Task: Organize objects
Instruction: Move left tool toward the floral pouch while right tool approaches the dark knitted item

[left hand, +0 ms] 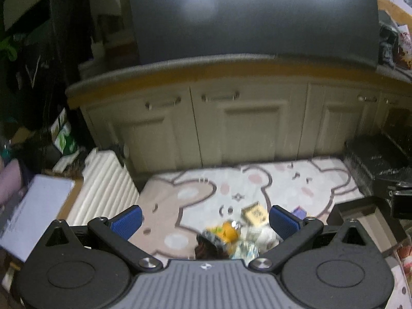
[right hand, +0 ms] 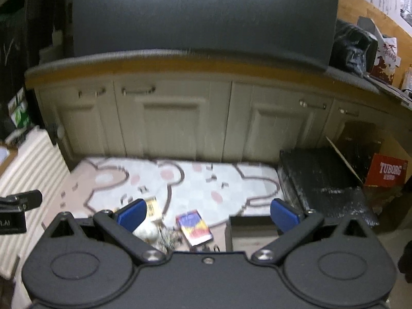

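The left gripper (left hand: 206, 220) hangs above a pale mat (left hand: 200, 193) printed with cartoon bears, its blue-padded fingers (left hand: 128, 220) spread wide with nothing between them. Below and ahead of it, a small heap of objects lies on the mat: an orange item (left hand: 229, 230), a yellowish box (left hand: 255, 215), a white rounded thing (left hand: 266, 234) and some crinkled wrappers (left hand: 243, 248), all touching or overlapping; the blur makes it hard to say what each one is. The right gripper (right hand: 207, 215) is likewise held open and empty over the same mat (right hand: 200, 180). In its view a flat packet in blue, red and yellow (right hand: 194, 228) lies on the mat just beside the heap, and a shallow dark box (right hand: 247, 231) sits to the right of the packet, under the right-hand finger (right hand: 284, 216). Behind the mat runs a row of cream cabinet doors (right hand: 170, 121) beneath a dark counter edge. A black ribbed case (right hand: 324, 182) stands at the mat's right, with a red Tuborg carton (right hand: 387, 171) beyond it, and a white ribbed case (left hand: 103, 188) lies along the mat's left.
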Motion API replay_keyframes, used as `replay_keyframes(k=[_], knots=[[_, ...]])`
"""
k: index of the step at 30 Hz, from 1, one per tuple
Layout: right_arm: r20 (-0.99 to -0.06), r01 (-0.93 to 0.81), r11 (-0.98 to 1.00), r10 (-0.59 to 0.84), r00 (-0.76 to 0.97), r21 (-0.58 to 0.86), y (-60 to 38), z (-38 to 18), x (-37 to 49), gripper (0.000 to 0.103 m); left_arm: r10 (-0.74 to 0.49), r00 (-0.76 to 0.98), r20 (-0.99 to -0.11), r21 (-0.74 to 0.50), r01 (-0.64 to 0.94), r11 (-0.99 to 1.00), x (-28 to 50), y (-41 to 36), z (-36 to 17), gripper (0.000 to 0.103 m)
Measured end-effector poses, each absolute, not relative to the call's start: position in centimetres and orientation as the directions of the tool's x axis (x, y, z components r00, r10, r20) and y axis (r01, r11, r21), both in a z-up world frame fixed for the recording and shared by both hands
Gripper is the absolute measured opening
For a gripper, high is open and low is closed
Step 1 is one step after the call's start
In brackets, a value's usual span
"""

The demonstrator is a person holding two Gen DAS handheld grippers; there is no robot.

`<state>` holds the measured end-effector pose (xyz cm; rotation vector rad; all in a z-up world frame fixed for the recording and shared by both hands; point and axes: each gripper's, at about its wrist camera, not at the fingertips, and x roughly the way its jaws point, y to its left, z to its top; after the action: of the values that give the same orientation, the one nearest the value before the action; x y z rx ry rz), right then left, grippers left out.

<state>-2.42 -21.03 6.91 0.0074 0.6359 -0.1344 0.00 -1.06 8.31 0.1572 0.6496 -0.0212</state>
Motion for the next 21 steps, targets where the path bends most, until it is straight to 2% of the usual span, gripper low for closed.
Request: replay_keyframes(k=[9, 21], knots=[[-0.561, 0.112, 0.994, -0.083, 0.824, 0.017, -22.1, 6.0, 0.3, 0.103, 0.051, 0.824, -0.564, 0.162, 0.049, 0.986, 3.0, -1.8, 7.6, 0.103], [-0.615, 0.116, 0.993, -0.073, 0.785, 0.03, -24.4, -3.4, 2.6, 0.103, -0.023, 0.713, -0.701, 0.098, 0.127, 0.987, 7.9, -1.0, -0.1, 0.103]])
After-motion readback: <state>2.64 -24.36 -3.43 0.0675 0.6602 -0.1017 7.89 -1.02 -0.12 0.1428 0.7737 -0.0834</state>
